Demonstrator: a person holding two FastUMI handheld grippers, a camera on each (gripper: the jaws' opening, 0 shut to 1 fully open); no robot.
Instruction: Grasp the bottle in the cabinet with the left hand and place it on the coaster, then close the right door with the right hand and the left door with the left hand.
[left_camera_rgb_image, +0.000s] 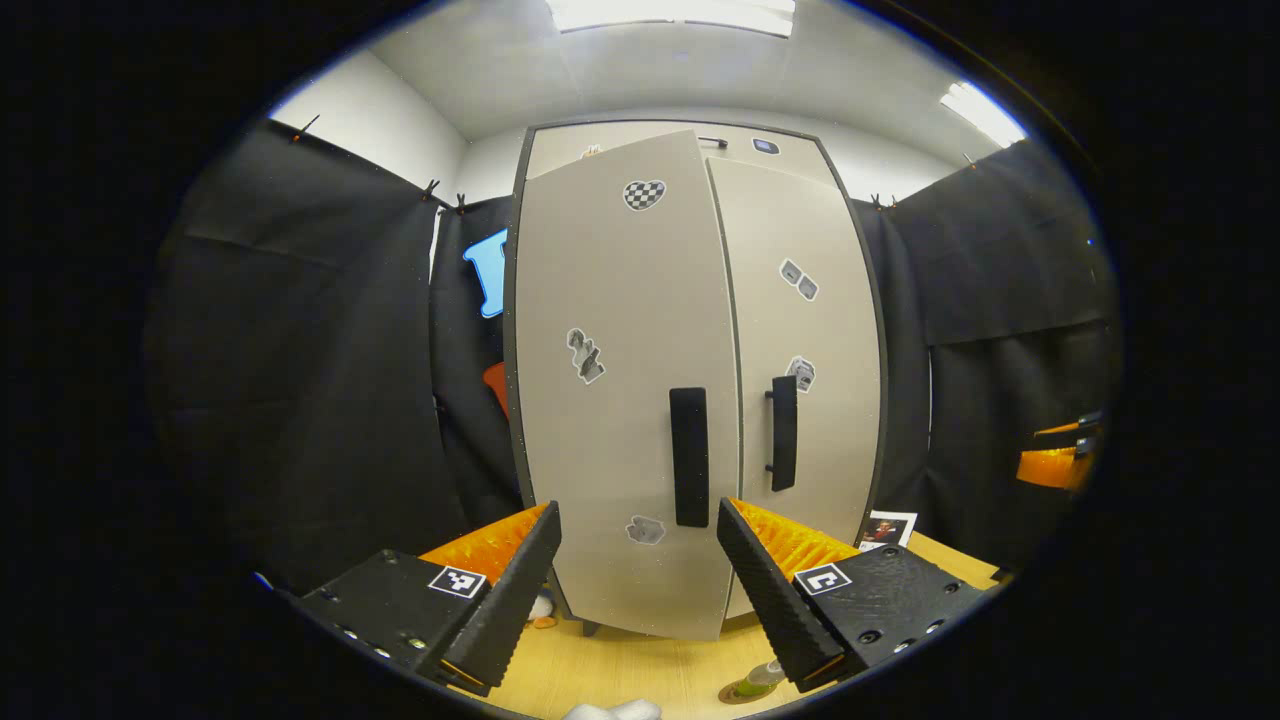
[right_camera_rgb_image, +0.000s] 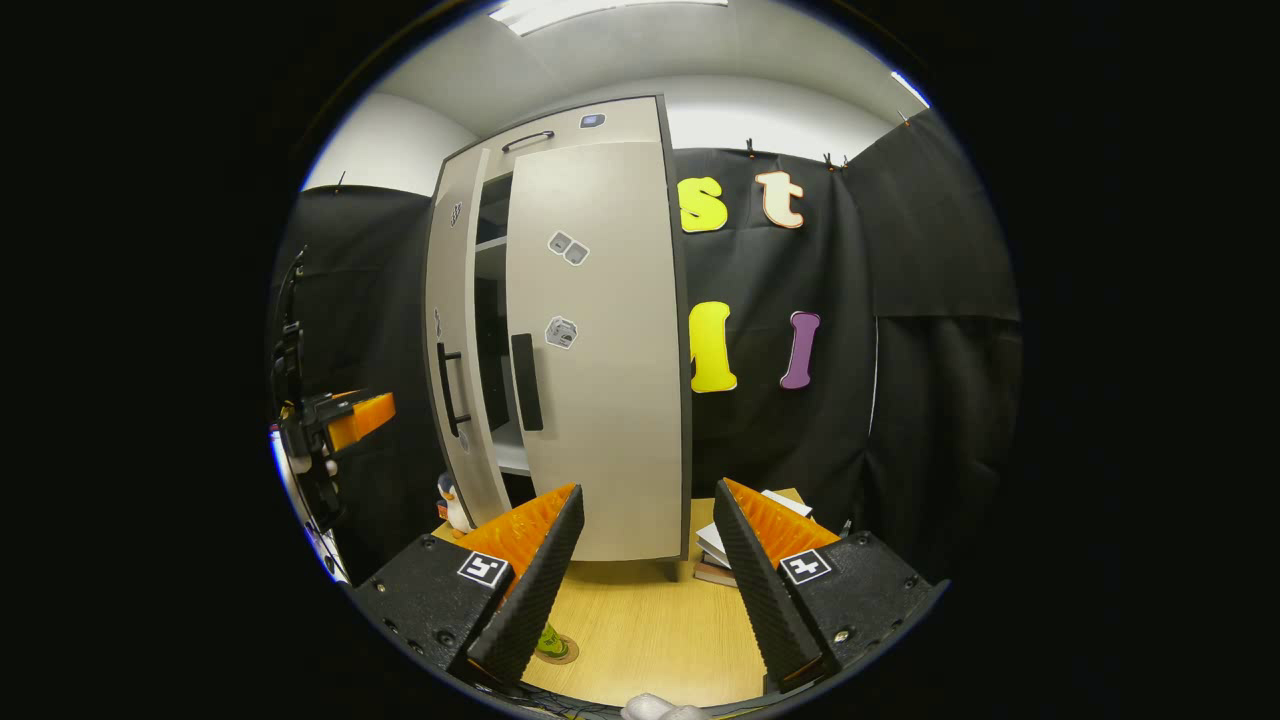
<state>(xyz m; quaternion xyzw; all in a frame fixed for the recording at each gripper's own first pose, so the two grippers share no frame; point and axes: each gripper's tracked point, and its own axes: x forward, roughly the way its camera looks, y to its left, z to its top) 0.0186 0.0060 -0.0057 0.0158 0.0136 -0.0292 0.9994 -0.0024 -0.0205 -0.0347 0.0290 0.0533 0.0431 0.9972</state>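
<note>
Cabinet (left_camera_rgb_image: 690, 380) stands on surface (right_camera_rgb_image: 650, 630), against back wall. Bottle (left_camera_rgb_image: 762, 678) on coaster (left_camera_rgb_image: 742, 692), before cabinet. Books (right_camera_rgb_image: 722, 550) right of cabinet; penguin figure (right_camera_rgb_image: 455, 505) left.

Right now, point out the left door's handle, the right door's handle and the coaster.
left door handle (left_camera_rgb_image: 689, 457): left gripper view, mid-bar.
right door handle (left_camera_rgb_image: 784, 433): left gripper view, mid-bar.
coaster (left_camera_rgb_image: 733, 693): left gripper view, front rim beside the bottle.

Left gripper (left_camera_rgb_image: 638, 540) held level above the table's near edge, jaws spread wide, nothing between the fingers (left_camera_rgb_image: 520, 585). Right gripper (right_camera_rgb_image: 648, 525) likewise raised and gaping, empty. Left gripper also seen far off at the right gripper view's left side.
</note>
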